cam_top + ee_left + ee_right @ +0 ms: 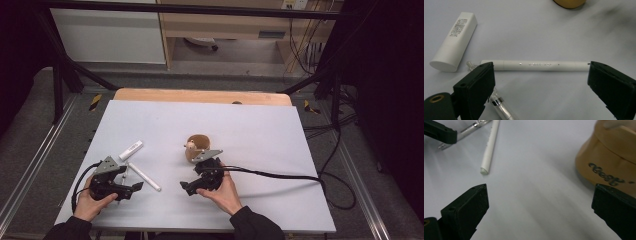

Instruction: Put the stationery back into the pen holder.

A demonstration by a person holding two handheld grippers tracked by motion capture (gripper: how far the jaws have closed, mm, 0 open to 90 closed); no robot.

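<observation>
A: So, what is the left tool [540,85] going for?

B: It looks like the white pen [534,65]. The pen lies flat on the desk [260,130], just past the tips of the left tool, and runs sideways across the gap between them.

A: Is the tool wide enough?

B: Its two black jaws are spread far apart. But the pen is long, and its ends sit close to both jaws. A grab along its length would not work well.

A: What would work better?

B: The hand should turn the tool so the jaws come down on the two long sides of the pen, near its middle. Then it should go low, almost to the desk, and close slowly.

A: Is anything in the way?

B: Yes. A shiny silver pen [499,105] lies under the left jaw, and its tip is very near the end of the white pen. A white tube [454,41] lies close by too, off to one side. The jaws should close on the white pen alone and not bump the other two.

A: And the right tool [540,205]?

B: Its jaws are spread wide as well, with nothing between them. It hangs over bare desk beside the brown wooden pot [610,157]. In the high view the pot [196,146] sits near the middle of the desk, well apart from the pen [145,176].

A: So the right one can wait?

B: Likely, yes. It should just keep out of the way.
</observation>
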